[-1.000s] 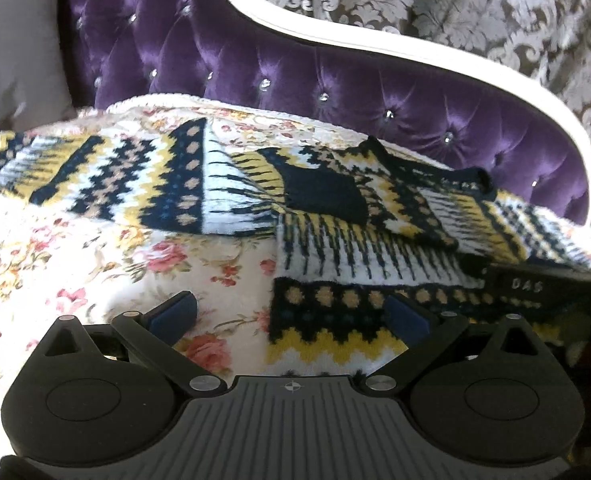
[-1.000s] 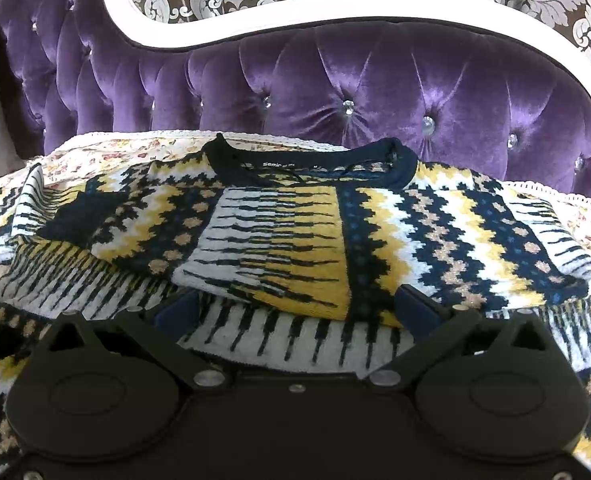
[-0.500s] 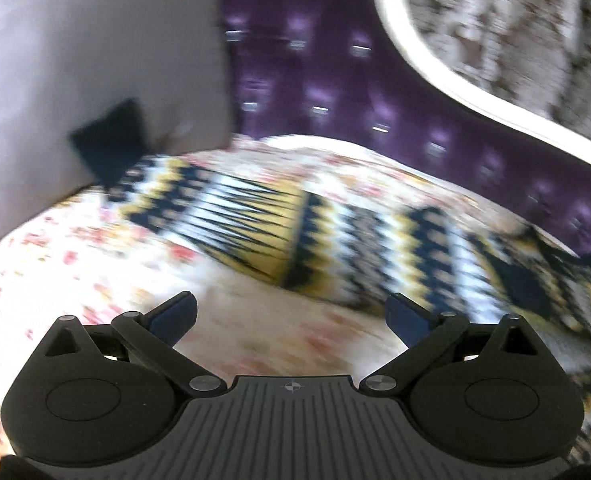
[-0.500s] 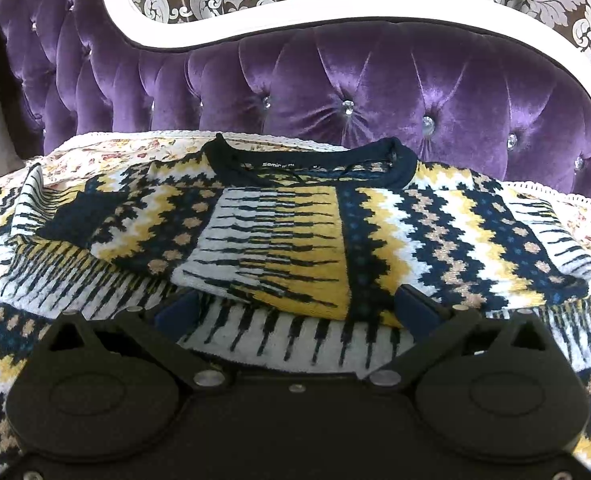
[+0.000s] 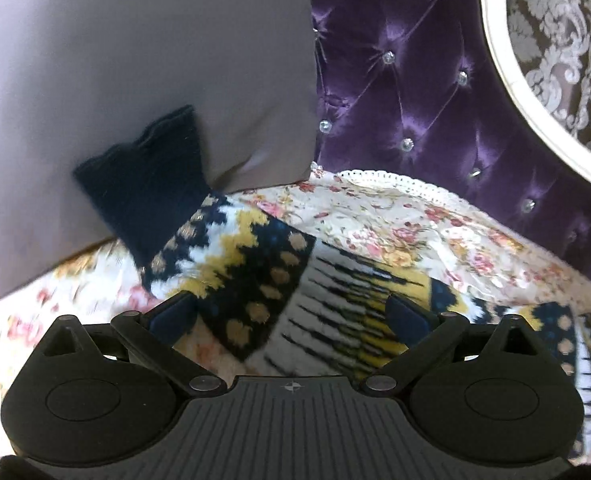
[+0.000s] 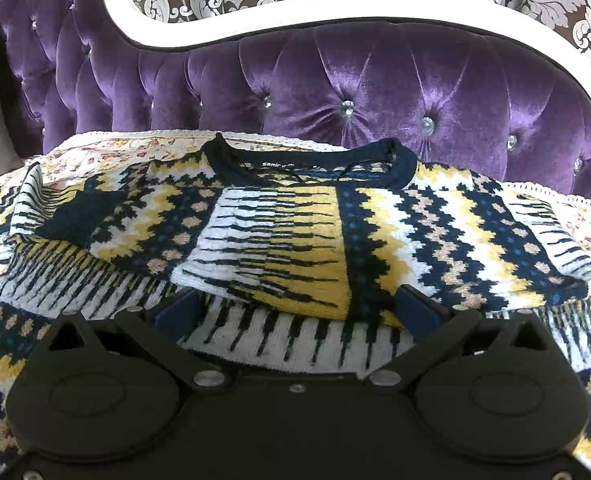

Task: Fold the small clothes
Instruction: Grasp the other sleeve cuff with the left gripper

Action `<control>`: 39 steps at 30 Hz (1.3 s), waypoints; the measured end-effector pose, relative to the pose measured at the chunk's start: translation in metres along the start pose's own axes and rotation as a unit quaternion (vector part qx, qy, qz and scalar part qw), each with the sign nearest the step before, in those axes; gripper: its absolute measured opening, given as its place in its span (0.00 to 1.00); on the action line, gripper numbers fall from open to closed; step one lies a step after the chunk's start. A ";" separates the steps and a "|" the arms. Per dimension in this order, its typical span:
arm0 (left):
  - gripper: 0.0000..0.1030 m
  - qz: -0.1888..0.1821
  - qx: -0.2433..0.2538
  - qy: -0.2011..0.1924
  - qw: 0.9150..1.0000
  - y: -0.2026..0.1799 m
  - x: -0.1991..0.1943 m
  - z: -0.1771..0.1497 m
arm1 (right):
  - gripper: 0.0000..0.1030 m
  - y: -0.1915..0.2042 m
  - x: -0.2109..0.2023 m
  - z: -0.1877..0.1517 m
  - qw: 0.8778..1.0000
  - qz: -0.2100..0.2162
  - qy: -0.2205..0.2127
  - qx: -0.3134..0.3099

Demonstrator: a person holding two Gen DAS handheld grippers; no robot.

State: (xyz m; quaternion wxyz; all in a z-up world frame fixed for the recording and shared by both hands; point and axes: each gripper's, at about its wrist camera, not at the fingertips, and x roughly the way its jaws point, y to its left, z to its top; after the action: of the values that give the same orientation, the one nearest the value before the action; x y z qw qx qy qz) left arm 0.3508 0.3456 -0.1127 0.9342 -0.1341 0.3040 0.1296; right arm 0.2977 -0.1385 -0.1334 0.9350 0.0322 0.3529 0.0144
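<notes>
Left wrist view shows my left tool point(image 5: 291, 314) spread wide, holding nothing, hovering low over the outstretched sleeve point(image 5: 279, 280) of the patterned sweater point(image 6: 295, 240). That sleeve lies flat on the floral bedspread point(image 5: 395, 228), and its dark navy cuff point(image 5: 147, 192) leans up against the grey pillow point(image 5: 135, 60). Its long axis runs from the cuff at upper left down toward the sweater body at lower right, so the cuff points away from the body and toward the pillow.

On the right wrist view, my right tool point(image 6: 295, 312) is also spread open and empty, just above the body of the sweater. The sweater lies across the bed in front of the purple tufted headboard point(image 6: 375, 80), neckline point(image 6: 307, 160) toward the headboard and hem toward me, so its body axis runs from me to the headboard.

I judge the fold partly done: one sleeve point(image 6: 415, 248) already lies crosswise over the chest, with its end reaching toward the middle. The sleeve under my left tool is still stretched out sideways. What remains, as I read it, is to bring that sleeve across the body and then fold the body itself from hem to collar.
</notes>
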 end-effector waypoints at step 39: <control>0.45 0.056 0.083 -0.007 0.995 -0.031 0.013 0.000 | 1.00 0.001 0.000 0.000 1.000 -0.001 0.000 -0.001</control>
State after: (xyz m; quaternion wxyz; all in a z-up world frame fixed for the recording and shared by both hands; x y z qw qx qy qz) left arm 0.3713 0.3190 -0.1152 0.9355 -0.0381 0.3145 0.1566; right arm 0.2980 -0.1376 -0.1330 0.9351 0.0308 0.3529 0.0144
